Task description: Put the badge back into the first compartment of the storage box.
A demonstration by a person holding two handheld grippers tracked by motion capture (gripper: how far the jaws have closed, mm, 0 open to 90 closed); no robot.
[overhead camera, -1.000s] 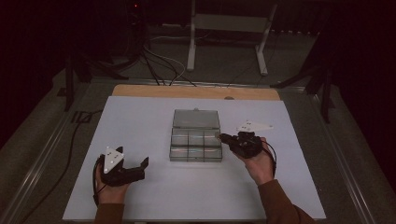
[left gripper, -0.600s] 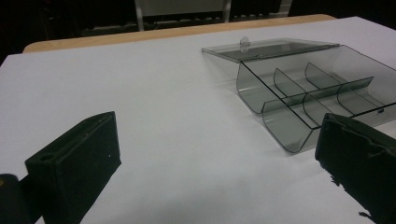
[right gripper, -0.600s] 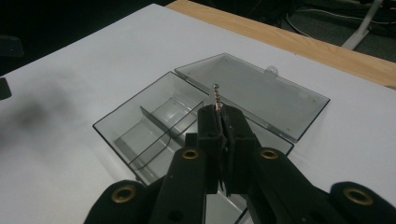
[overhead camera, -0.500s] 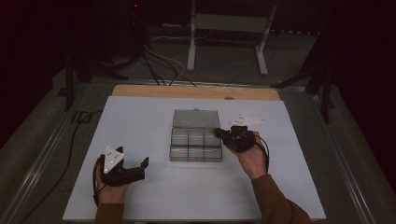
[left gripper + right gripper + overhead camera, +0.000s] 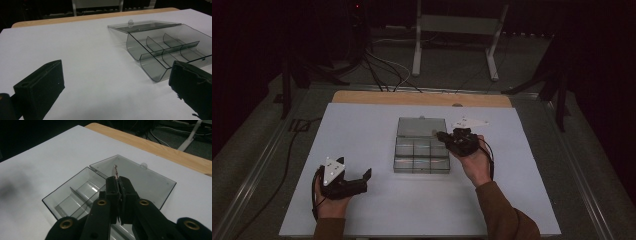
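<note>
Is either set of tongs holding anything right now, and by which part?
The right tongs pinch a small screw by its lower end, its threaded tip sticking out above the open compartment box. The left tongs stand open and hold nothing.

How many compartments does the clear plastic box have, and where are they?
6. The clear plastic box has two rows of three compartments: one row next to the opened lid, one row nearer the person. The right hand-held gripper covers part of the right side, so something may be hidden.
</note>
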